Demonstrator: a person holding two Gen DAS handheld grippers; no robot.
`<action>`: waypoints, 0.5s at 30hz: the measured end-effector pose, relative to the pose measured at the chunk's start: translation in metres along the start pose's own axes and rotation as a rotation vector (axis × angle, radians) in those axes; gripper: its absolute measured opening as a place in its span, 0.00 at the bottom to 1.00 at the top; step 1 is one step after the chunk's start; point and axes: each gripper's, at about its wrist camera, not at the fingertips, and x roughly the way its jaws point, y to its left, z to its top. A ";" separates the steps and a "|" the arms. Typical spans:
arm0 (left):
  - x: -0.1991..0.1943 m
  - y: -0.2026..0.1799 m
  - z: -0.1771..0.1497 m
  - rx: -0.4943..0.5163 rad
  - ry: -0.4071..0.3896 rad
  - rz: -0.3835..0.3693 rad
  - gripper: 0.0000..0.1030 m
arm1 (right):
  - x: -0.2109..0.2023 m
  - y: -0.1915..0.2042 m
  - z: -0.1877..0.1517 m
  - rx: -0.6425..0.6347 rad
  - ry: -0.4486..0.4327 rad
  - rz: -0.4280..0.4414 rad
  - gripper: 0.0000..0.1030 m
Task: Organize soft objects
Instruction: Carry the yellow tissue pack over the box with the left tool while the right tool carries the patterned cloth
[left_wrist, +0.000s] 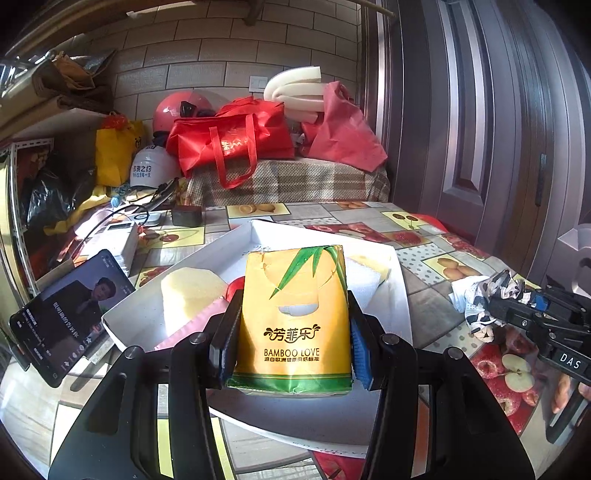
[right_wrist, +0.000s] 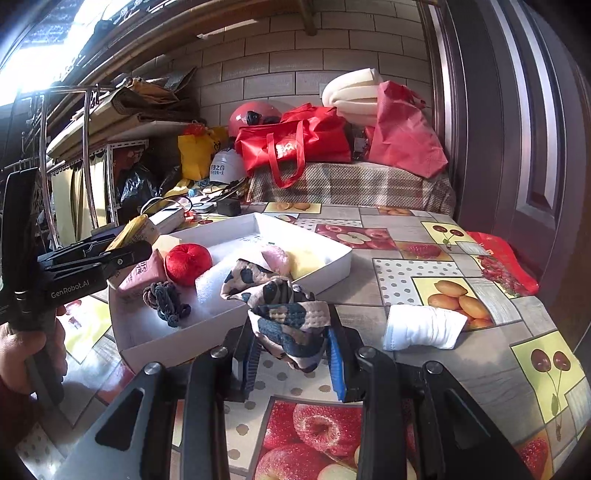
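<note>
Tissue pack (left_wrist: 293, 317) sits clamped in the left gripper (left_wrist: 291, 347) above the white tray (left_wrist: 258, 230); beside the tray, the right gripper (right_wrist: 293, 354) pinches a patterned cloth (right_wrist: 284, 317).

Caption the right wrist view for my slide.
Right gripper clamps a patterned cloth near the white tray.

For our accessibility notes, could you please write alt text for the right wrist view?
The right gripper clamps a patterned cloth above a fruit-print table, beside a white tray of soft items. A folded white cloth lies right.
</note>
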 end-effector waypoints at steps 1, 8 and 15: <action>0.001 0.001 0.001 0.000 0.001 0.006 0.48 | 0.002 0.003 0.001 -0.008 0.001 0.004 0.30; 0.016 0.004 0.007 0.025 -0.001 0.073 0.48 | 0.021 0.024 0.009 -0.029 0.001 0.041 0.30; 0.042 0.016 0.015 0.004 0.032 0.115 0.48 | 0.043 0.053 0.018 -0.058 0.002 0.085 0.30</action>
